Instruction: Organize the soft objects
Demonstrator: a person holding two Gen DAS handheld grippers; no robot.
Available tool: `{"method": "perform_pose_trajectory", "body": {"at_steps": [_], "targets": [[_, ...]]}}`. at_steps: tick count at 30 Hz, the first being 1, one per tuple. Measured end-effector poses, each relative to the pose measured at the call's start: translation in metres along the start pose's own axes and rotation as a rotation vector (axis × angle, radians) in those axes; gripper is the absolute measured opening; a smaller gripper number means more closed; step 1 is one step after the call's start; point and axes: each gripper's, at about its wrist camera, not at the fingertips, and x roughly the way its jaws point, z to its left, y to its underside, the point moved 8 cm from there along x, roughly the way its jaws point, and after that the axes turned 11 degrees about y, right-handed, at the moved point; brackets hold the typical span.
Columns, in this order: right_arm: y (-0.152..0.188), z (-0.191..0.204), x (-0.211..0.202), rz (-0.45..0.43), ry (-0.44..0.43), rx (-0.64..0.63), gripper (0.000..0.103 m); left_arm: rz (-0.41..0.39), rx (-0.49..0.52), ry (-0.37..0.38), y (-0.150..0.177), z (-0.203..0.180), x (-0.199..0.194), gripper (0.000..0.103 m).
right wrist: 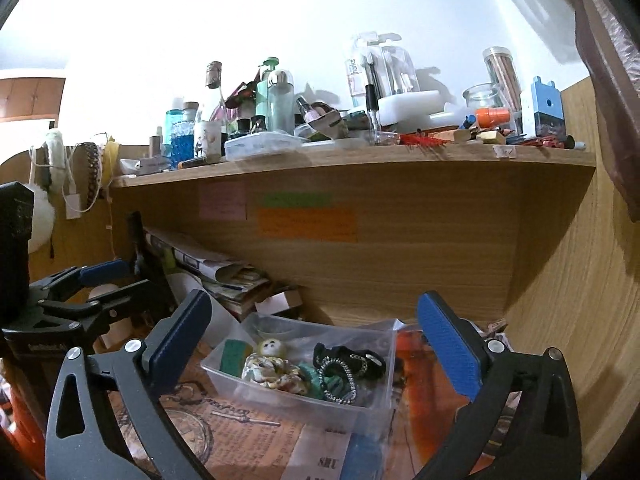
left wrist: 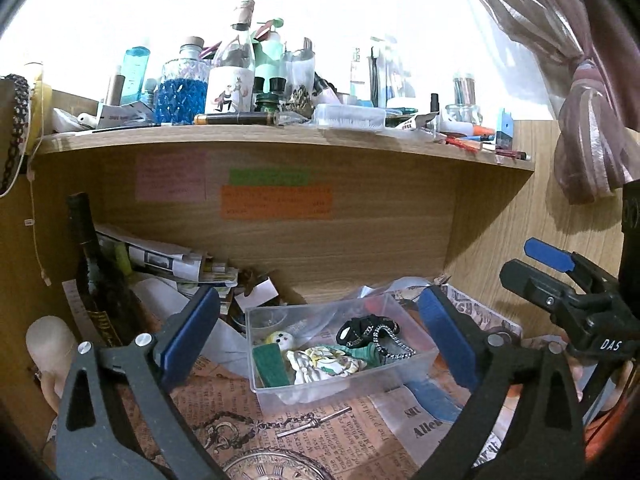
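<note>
A clear plastic box stands on the papered desk under a wooden shelf. Inside lie a green sponge, a small pale doll head, a cream floral scrunchie, a teal scrunchie and a black studded band. My left gripper is open and empty, held in front of the box. My right gripper is open and empty, also in front of the box. Each shows in the other's view.
The shelf above is crowded with bottles, jars and pens. A dark bottle and stacked newspapers stand at the left under the shelf. Sticky notes hang on the back panel. A curtain hangs at the right.
</note>
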Motion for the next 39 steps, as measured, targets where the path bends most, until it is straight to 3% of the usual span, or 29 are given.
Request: {"method": "perform_pose_trajectory", "body": {"at_steps": [39], "targets": [[0.0096,-0.0019,0.0023,0.02,-0.005,0.001,0.103,0.002,0.01,0.002,0.0057,-0.0049,-0.0006,0.103]]}}
